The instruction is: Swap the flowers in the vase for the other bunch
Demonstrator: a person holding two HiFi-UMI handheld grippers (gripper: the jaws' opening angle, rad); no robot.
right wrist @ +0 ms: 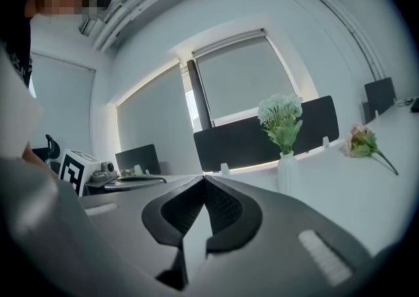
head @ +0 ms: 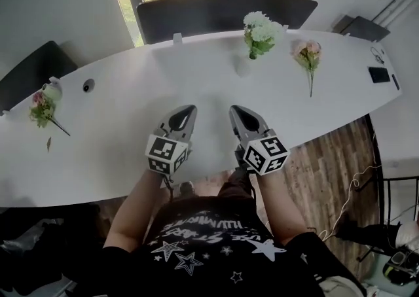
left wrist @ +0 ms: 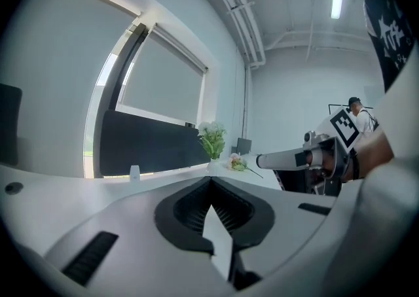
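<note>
The vase [head: 243,65] is a slim white one standing upright on the white table [head: 131,119], close to the table's far edge. It holds the white flowers [head: 262,29], a full bunch of pale blooms on green stems. In the right gripper view the vase [right wrist: 287,173] and the white flowers [right wrist: 280,119] stand out against the dark screen [right wrist: 249,142] that runs behind the vase along the far edge of the table.

To the right of the vase, apart from it, the pink bunch [head: 308,55] lies flat on the table. Its blooms are on the far side and its thin stem runs toward the near edge.

Both tongs hover on the near side of the vase, well apart from it, over the near half of the table. The left gripper [head: 189,110] is near and a little left of the vase. Its jaws are pressed together with nothing between them, which its own view [left wrist: 211,181] shows plainly. The right gripper [head: 234,110] is almost straight in front of the vase, just beside the left one. It too is fully closed and empty [right wrist: 204,178]. Both point toward the vase, and their marker cubes are on the side away from it.

Far left of the vase, at the table's end, another small bunch [head: 42,110] of pink and green lies on the tabletop. Far right of the vase a flat dark thing [head: 378,74] rests near the table's other end. Wooden floor [head: 327,165] shows beyond the near edge.
</note>
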